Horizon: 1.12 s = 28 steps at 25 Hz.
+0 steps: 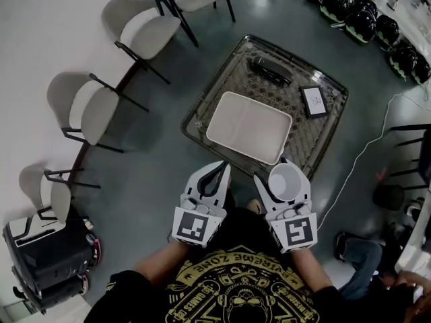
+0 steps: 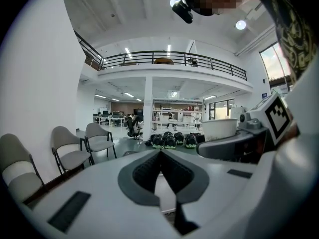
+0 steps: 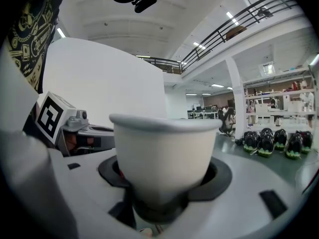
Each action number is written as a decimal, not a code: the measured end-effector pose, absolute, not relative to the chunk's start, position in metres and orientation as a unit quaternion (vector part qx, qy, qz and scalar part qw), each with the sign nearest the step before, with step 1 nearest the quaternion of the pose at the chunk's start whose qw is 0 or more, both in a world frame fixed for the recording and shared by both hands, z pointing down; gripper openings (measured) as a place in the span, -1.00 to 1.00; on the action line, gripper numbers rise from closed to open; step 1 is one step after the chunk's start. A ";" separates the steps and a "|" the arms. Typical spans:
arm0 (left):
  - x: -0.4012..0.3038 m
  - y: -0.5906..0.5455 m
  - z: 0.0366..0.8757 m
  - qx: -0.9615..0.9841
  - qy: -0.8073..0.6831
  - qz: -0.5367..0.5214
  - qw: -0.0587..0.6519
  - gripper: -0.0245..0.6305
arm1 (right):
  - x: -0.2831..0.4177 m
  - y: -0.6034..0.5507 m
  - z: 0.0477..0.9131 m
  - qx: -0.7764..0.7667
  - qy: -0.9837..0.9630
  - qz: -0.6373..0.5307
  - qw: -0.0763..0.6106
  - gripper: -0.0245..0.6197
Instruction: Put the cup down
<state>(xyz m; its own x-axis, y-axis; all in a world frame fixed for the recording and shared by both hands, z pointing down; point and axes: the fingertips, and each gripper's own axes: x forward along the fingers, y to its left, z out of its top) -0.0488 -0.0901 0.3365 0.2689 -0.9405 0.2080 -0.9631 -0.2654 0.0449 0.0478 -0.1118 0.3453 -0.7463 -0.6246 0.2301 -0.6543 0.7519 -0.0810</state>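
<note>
A white paper cup [image 1: 285,180] stands upright between the jaws of my right gripper [image 1: 284,172], which is shut on its lower body; in the right gripper view the cup [image 3: 162,153] fills the middle, gripped low by the gripper [image 3: 164,176]. The cup hangs in the air just before the near edge of the glass table [image 1: 330,130]. My left gripper [image 1: 221,170] is beside it on the left, shut and holding nothing. In the left gripper view its pads [image 2: 160,156] meet at the tips, and the cup [image 2: 219,129] shows at the right.
On the glass table lie a white tray [image 1: 249,126], a black remote [image 1: 269,69] and a small dark-framed card [image 1: 313,101]. Several grey chairs [image 1: 94,110] line the wall at left. Helmets [image 1: 367,15] sit on the floor at far right. A cable [image 1: 363,160] runs across the floor.
</note>
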 end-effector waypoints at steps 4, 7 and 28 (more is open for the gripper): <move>-0.064 -0.109 0.346 0.800 -0.589 0.074 0.089 -0.93 | 0.031 -0.132 0.351 0.358 -0.924 0.086 0.105 -0.07; -0.074 -0.121 0.355 0.805 -0.580 0.078 0.095 -0.93 | 0.020 -0.144 0.358 0.366 -0.920 0.089 0.111 -0.07; -0.103 -0.193 0.431 0.854 -0.487 0.142 0.117 -0.94 | -0.024 -0.216 0.427 0.442 -0.878 0.117 0.139 -0.07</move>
<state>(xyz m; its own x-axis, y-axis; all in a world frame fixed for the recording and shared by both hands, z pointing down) -0.1029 -0.1931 0.4309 0.4846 -0.7987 0.3566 -0.8652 -0.4977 0.0611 -0.0237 -0.2160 0.4265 -0.5699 -0.7444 0.3480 -0.8096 0.5812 -0.0827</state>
